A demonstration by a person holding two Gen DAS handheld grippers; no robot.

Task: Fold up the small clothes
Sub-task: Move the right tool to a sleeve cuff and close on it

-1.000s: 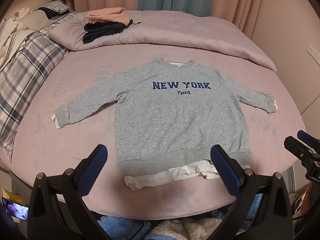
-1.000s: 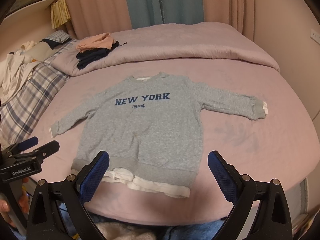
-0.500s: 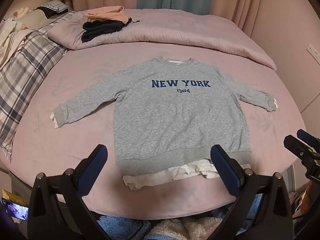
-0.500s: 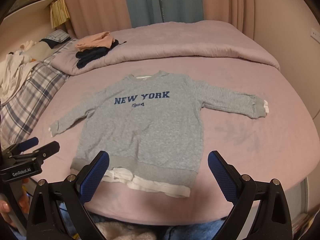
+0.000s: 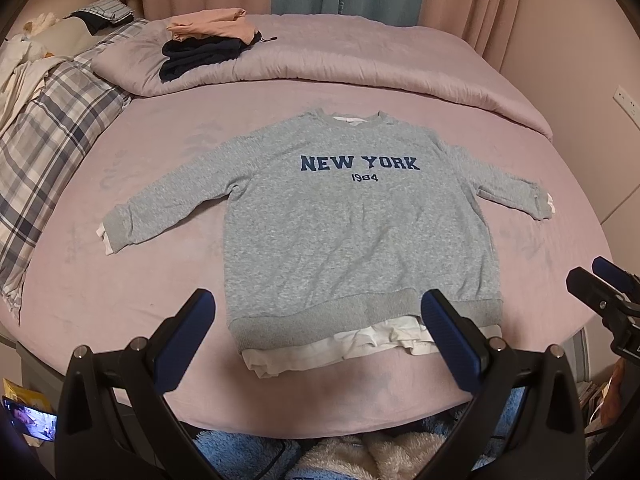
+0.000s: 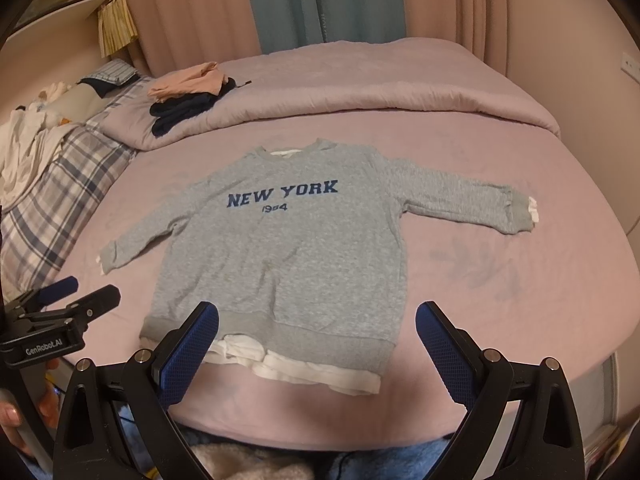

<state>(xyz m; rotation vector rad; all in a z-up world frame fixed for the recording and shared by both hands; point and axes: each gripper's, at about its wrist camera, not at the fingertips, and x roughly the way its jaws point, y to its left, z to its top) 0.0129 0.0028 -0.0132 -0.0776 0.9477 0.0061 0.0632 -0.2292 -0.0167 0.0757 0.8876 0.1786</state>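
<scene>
Fold not started: grey sweatshirt (image 5: 352,232) lies flat, face up, sleeves spread, mid-frame on the bed (image 5: 120,300). Left gripper (image 5: 318,344) and right gripper (image 6: 316,350) both wide, empty, hovering near the hem. All folds left; folded pile (image 5: 208,44) upper left.

A pink bed (image 5: 100,300) carries a flat grey sweatshirt (image 5: 340,232), a folded duvet (image 5: 360,64) and a plaid pillow (image 5: 44,148).
</scene>
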